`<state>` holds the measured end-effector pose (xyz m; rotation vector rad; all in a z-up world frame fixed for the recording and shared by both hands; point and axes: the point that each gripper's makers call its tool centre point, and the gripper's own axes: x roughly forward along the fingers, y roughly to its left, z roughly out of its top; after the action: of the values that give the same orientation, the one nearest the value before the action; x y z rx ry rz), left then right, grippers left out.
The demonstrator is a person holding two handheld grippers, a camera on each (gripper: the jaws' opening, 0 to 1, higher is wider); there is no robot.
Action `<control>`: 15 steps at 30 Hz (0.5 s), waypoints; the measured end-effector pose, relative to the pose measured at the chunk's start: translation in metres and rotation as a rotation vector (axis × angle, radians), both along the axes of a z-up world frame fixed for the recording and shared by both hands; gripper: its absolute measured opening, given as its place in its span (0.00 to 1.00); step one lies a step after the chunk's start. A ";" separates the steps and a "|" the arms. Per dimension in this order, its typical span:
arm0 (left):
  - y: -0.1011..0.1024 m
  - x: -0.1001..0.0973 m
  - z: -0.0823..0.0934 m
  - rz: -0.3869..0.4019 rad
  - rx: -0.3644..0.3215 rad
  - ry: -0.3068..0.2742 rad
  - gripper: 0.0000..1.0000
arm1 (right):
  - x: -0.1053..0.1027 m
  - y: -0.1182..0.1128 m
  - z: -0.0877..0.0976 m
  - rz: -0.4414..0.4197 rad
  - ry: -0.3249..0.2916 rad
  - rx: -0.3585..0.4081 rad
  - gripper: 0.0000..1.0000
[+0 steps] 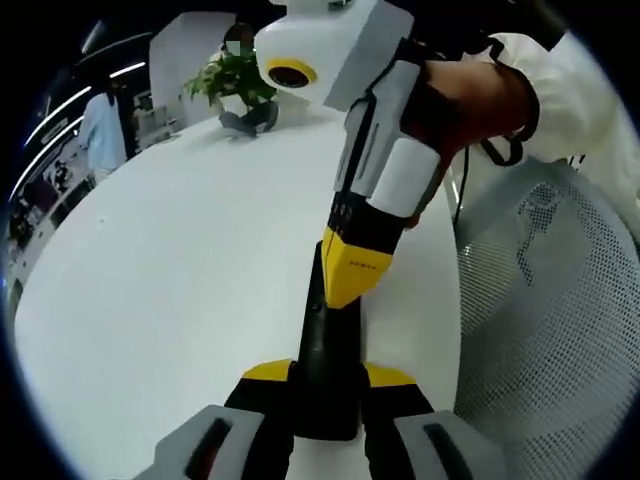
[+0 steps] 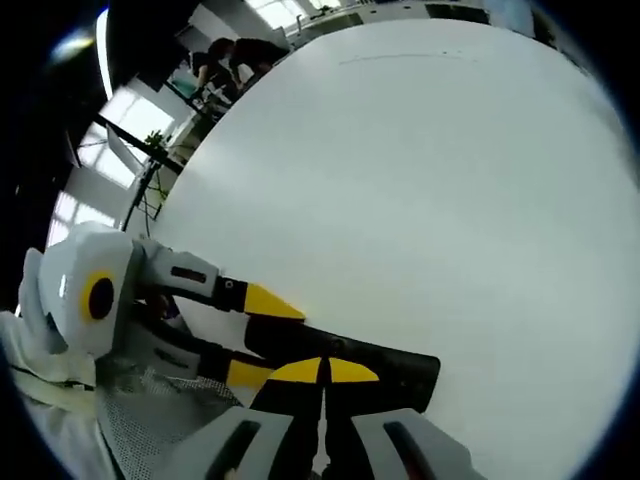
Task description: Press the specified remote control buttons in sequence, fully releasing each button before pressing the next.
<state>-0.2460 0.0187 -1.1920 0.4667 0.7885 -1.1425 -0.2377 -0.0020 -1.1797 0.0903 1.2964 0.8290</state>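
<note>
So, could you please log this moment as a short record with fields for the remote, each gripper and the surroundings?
remote: black remote control, lying on the white table
left gripper: shut on the remote's near end, yellow-tipped fingers on either side
right gripper: shut, tips down on the remote's upper face
surroundings: potted plant at the far table edge; white mesh chair beside the table

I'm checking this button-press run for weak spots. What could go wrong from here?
The left claw clamps only the near end of the black remote, so the right claw's shut tips pressing down may pivot or slip it. Those tips are broad and could catch a neighbouring button. The remote lies near the white table's edge, beside the mesh chair, and might slide off.
</note>
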 end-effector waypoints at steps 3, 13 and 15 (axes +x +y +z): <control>0.000 0.000 0.000 0.005 -0.006 -0.001 0.24 | 0.001 0.002 -0.003 0.006 -0.006 -0.002 0.00; -0.001 -0.001 0.000 -0.021 0.010 -0.021 0.24 | 0.002 0.000 -0.003 -0.048 0.025 0.023 0.00; -0.001 -0.001 0.000 -0.021 0.013 -0.020 0.24 | 0.002 0.001 -0.003 -0.056 0.033 0.023 0.00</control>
<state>-0.2472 0.0178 -1.1921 0.4977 0.7760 -1.1515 -0.2360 -0.0014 -1.1823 0.1583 1.3100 0.7970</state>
